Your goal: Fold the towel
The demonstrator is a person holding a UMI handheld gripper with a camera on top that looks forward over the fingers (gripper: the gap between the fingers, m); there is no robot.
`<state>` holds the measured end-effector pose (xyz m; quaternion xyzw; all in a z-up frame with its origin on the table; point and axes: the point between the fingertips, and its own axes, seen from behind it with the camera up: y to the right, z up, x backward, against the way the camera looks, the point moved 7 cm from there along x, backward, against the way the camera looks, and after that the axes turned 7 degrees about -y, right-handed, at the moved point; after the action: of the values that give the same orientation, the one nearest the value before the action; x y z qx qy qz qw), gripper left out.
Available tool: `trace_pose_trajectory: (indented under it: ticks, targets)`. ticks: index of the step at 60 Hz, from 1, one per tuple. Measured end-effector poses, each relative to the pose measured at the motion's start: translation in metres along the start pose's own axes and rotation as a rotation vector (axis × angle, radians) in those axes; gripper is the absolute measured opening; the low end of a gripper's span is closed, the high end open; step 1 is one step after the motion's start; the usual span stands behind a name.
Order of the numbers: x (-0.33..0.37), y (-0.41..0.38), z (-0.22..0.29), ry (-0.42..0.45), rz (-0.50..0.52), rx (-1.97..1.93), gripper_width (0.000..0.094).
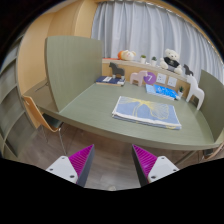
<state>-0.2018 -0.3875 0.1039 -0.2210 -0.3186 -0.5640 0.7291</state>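
Observation:
A folded white towel [147, 111] with blue and orange markings lies flat on the grey-green table [95, 105], toward its far right side, well beyond my fingers. My gripper [113, 163] is open and empty, held back from the table's near edge and above the floor. Its two magenta pads [82, 160] stand wide apart with nothing between them.
A wooden chair [38, 113] stands at the table's left edge. A low shelf [140, 73] behind the table carries toys and stuffed animals, with a white chair [197, 96] at the right. White curtains hang at the back.

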Motion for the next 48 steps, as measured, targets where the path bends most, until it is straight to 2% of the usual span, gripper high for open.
trace_pose_trajectory:
  ticks: [17, 24, 34, 40, 44, 48]
  targets:
    - [-0.136, -0.011, 0.099, -0.024, -0.033, -0.037, 0.0751]
    - [-0.180, 0.003, 0.139, -0.036, -0.092, -0.041, 0.0748]
    - [-0.231, 0.028, 0.166, -0.081, -0.147, -0.060, 0.0721]
    - [-0.253, 0.033, 0.157, -0.148, -0.149, -0.072, 0.0604]
    - [-0.254, 0.038, 0.161, -0.133, -0.167, -0.103, 0.0397]
    - [-0.253, 0.041, 0.159, -0.124, -0.159, -0.096, 0.0287]
